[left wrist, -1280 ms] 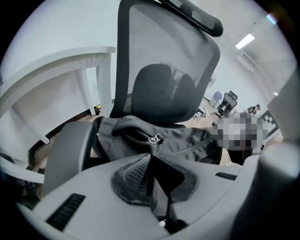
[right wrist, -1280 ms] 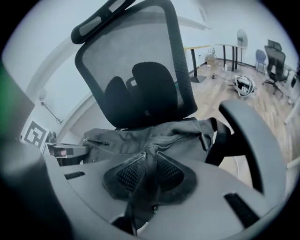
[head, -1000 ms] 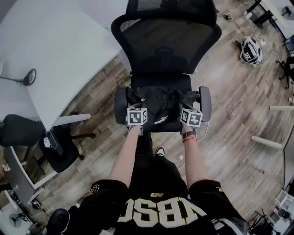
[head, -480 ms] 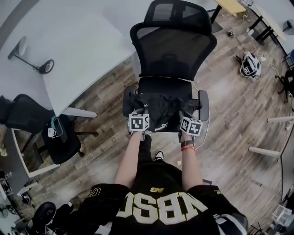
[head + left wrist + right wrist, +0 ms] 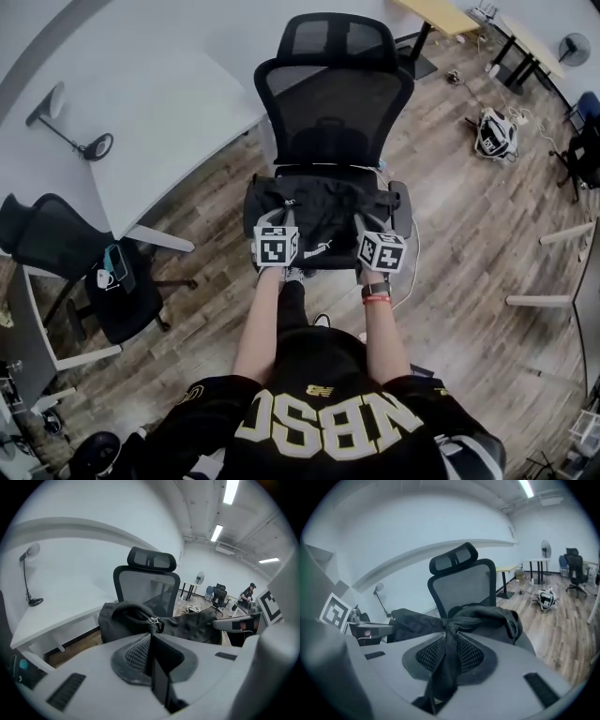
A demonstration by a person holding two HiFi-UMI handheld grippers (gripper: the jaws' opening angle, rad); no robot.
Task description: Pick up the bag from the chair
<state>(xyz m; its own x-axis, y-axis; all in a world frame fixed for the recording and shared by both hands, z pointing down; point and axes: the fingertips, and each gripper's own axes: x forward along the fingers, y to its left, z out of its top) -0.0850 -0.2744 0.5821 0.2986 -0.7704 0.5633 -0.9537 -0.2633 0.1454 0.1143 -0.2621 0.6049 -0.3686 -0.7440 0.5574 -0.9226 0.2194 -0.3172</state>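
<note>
Wood-plank flooring (image 5: 469, 234) runs under an office with a white table (image 5: 159, 103) at the left and a black mesh office chair (image 5: 335, 98) straight ahead of the person. Over the seat of that chair is the black bag (image 5: 323, 208), spread crosswise from one armrest to the other.

Both grippers have hold of it. The left gripper (image 5: 151, 641) has its jaws pressed together on a thin fold of the bag's dark fabric, just below the zipper pull (image 5: 152, 619). The right gripper (image 5: 449, 644) is clamped on a thicker twisted bunch of fabric, so its jaws stand a little apart around it, and a tail of cloth trails back between them.

The bag's long axis lies left to right, and each gripper holds it near one end along the edge closest to the person. The bulk of the bag therefore lies ahead of both grippers, toward the backrest, and sags between them. Neither hand is nearer; the hold is even.

In both gripper views the bag shows in front of the backrest. Whether its underside still touches the seat cannot be told.

Judging from this, the lift is under way. The next move calls for both hands to rise and draw back together, which keeps the bag level and clear of the armrests.
</note>
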